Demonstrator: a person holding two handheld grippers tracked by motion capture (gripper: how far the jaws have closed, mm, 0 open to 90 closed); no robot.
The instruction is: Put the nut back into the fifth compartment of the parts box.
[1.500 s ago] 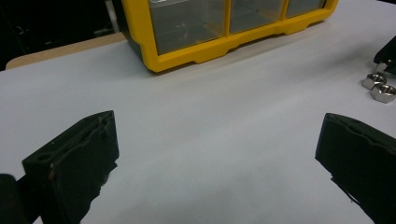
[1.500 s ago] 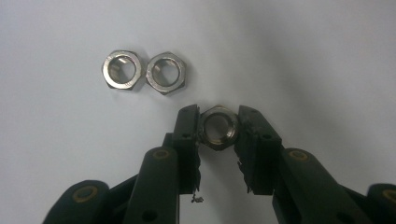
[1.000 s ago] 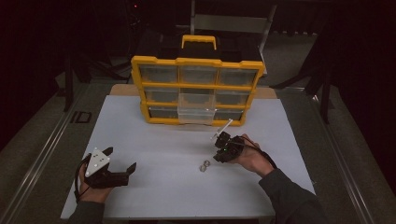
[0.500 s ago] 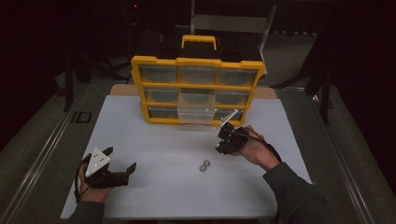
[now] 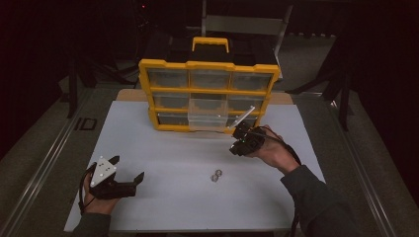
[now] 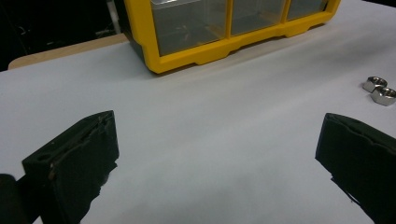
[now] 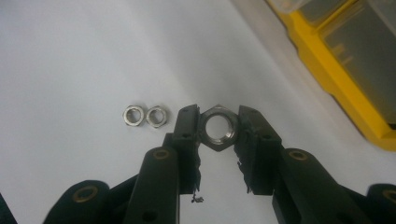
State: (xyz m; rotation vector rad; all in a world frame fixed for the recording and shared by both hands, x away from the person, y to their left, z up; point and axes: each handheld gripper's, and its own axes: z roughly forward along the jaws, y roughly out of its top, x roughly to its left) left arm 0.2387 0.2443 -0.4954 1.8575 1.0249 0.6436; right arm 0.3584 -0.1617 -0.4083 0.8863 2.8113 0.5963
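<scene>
My right hand-held gripper, clamping a hex nut, is now higher and nearer the yellow organizer than a second ago, away from the two nuts on the bench.

a yellow drawer organizer stands at the far edge of the white table, one clear drawer pulled out.

Left gripper: low at near left of table, gripped in left hand, jaws spread wide, nothing between. Right gripper: raised off table in right hand, forearm angled in from lower right, 2 jaws clamped on nut.
</scene>
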